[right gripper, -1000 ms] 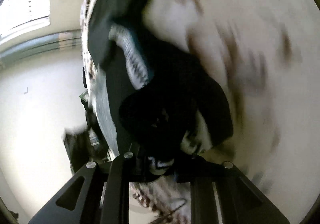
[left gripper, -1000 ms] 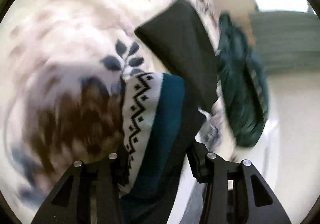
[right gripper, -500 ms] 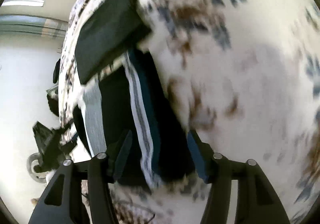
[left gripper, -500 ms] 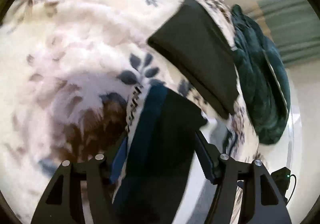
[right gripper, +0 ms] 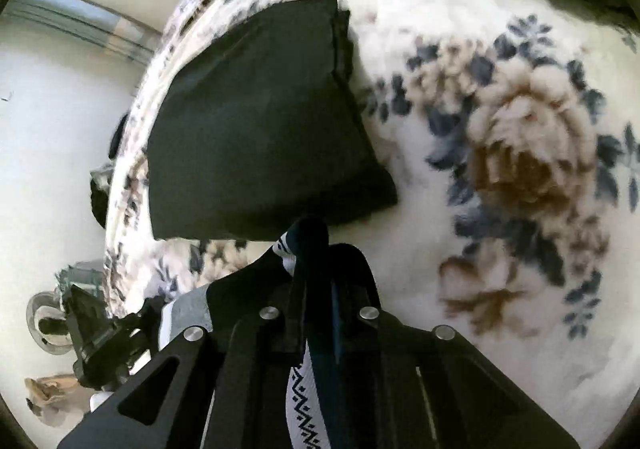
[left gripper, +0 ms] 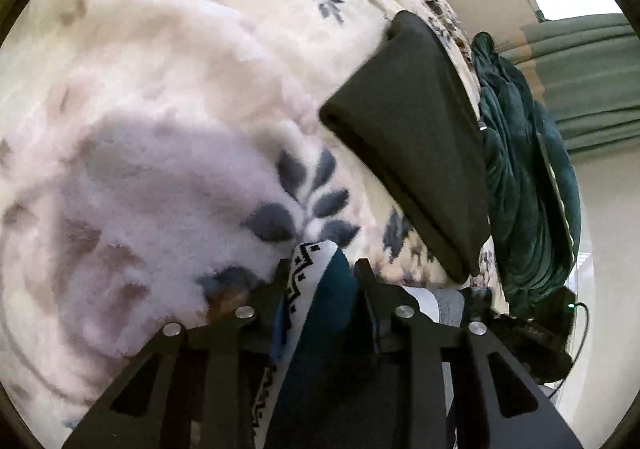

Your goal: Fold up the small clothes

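Since half a second ago, we are noting that both grippers have closed in on the patterned garment's band, which was then lying loose between wide-set jaws. In the left wrist view, we are finding the left gripper (left gripper: 320,269) clenched on the patterned garment (left gripper: 316,289), its white zigzag band and teal edge bunched between the jaws and poking out just past them; the hold is at an edge, which we are judging to be so that the cloth can be lifted and carried over itself in a fold. Beyond it, the floral blanket (left gripper: 160,109) is serving as the work surface, with a folded dark garment (left gripper: 412,137) lying flat on it near the far edge, apparently set aside as finished, and a green blanket (left gripper: 528,177) heaped just past that. In the right wrist view, we are finding the right gripper (right gripper: 316,245) likewise pinched tight on the same garment (right gripper: 304,233), a dark fold with a sliver of white band protruding between the jaws, and the zigzag band trailing back toward the camera. The folded dark garment (right gripper: 256,121) is lying just ahead of the fingertips on the floral blanket (right gripper: 520,149). We are judging that the two grips are holding opposite ends of one edge, keeping it taut for a clean crease.
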